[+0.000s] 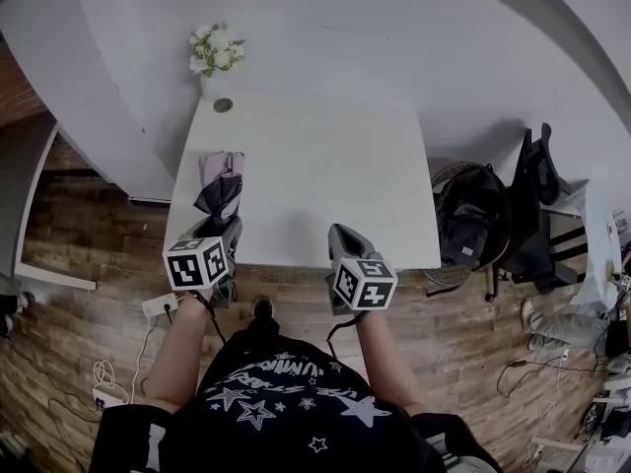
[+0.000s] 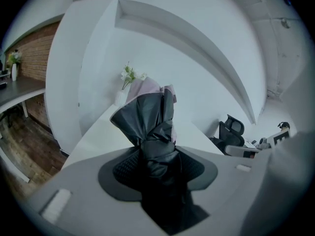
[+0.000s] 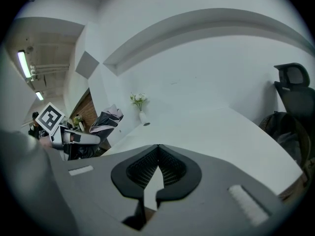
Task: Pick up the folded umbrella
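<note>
The folded umbrella [image 1: 220, 187], dark grey with a pale pink end, is held up over the left side of the white table [image 1: 315, 175]. My left gripper [image 1: 221, 227] is shut on its lower part. In the left gripper view the umbrella [image 2: 150, 127] rises from between the jaws, its pink end pointing away. My right gripper [image 1: 342, 236] hovers at the table's near edge, shut with nothing in it; its pads meet in the right gripper view [image 3: 158, 154]. From there the umbrella [image 3: 106, 119] shows at the left, held clear of the table.
A small white vase of flowers [image 1: 215, 55] and a round dark disc [image 1: 223, 105] stand at the table's far left corner. A black bag on a round wicker seat [image 1: 471, 215] and an office chair [image 1: 537, 205] are right of the table. Cables and a power strip [image 1: 158, 306] lie on the wooden floor.
</note>
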Demonstrator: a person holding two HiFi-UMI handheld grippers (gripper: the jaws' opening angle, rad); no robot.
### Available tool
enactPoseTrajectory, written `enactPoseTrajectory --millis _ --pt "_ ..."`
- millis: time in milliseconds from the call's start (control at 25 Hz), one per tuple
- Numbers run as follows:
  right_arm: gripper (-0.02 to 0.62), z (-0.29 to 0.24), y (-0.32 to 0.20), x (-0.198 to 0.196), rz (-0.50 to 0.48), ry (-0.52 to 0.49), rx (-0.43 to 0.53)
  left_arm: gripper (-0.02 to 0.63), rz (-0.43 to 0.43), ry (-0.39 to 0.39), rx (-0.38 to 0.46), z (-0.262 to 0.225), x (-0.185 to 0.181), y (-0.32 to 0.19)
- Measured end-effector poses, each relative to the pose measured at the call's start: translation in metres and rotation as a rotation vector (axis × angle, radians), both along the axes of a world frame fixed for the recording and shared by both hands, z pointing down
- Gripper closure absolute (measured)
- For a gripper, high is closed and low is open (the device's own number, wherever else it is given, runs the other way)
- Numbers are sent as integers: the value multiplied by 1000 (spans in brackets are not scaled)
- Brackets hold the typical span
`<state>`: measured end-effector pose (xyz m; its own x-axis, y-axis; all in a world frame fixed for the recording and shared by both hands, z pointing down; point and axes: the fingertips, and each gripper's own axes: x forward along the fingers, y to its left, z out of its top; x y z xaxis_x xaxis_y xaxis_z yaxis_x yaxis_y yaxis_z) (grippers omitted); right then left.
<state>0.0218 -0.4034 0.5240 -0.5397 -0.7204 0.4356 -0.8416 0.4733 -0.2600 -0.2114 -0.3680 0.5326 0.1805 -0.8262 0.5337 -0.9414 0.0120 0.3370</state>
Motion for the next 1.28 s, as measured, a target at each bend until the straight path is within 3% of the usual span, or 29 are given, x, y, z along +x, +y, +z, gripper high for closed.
enactPoseTrajectory --millis 560,920,1280 --pt "578 -10 93 52 -29 -40 39 396 -50 -2 84 -22 49 98" --pt "578 -10 163 88 -41 -21 46 396 -50 -1 98 -23 86 172" --pt "580 -7 218 99 -86 -10 46 396 -62 3 96 -18 103 233"
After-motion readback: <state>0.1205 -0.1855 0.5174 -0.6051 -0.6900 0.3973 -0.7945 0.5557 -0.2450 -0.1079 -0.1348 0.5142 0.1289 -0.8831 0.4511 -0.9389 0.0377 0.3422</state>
